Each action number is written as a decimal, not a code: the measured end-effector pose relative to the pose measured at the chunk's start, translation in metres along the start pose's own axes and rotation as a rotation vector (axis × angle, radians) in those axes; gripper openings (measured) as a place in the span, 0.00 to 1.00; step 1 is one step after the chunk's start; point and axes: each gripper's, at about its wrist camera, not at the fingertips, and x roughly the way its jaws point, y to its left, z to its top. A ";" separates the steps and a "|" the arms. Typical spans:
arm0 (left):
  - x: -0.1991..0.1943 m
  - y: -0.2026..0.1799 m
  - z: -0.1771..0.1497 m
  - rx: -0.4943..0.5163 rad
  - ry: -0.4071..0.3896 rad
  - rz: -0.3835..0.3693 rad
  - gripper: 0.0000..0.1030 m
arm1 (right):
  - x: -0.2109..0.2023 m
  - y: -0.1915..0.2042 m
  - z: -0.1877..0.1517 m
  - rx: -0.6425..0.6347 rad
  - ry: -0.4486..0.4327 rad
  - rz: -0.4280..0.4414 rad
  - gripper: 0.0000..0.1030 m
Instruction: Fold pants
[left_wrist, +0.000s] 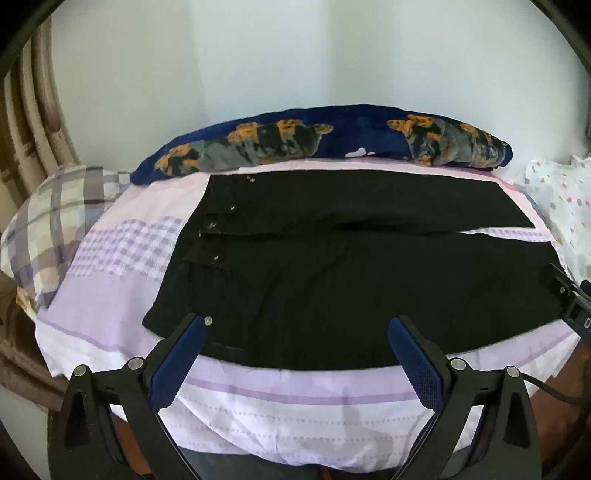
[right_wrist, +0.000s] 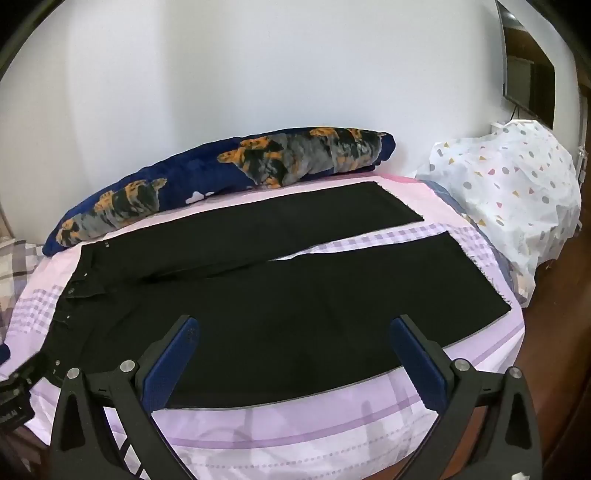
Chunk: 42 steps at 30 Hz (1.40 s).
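Black pants (left_wrist: 332, 280) lie flat and spread on the bed, waistband at the left, both legs running right with a narrow gap between them; they also show in the right wrist view (right_wrist: 295, 295). My left gripper (left_wrist: 297, 325) is open and empty, hovering over the near leg by the waistband end. My right gripper (right_wrist: 295, 325) is open and empty, hovering over the near leg further right. The right gripper's body shows at the right edge of the left wrist view (left_wrist: 569, 299).
The bed has a pink and purple checked sheet (left_wrist: 295, 406). A navy floral blanket roll (left_wrist: 314, 136) lies along the far wall. A plaid pillow (left_wrist: 51, 221) is at the left. A white spotted bundle (right_wrist: 517, 199) sits at the right.
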 end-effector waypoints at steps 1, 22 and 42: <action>-0.001 -0.001 0.000 0.002 -0.003 0.003 0.96 | 0.000 0.000 0.000 -0.002 -0.003 0.001 1.00; 0.011 0.008 -0.013 -0.055 0.052 -0.016 0.96 | 0.006 0.005 -0.010 -0.030 0.026 0.016 1.00; 0.012 0.012 -0.015 -0.060 0.054 -0.015 0.96 | 0.006 0.007 -0.008 -0.025 0.028 0.014 1.00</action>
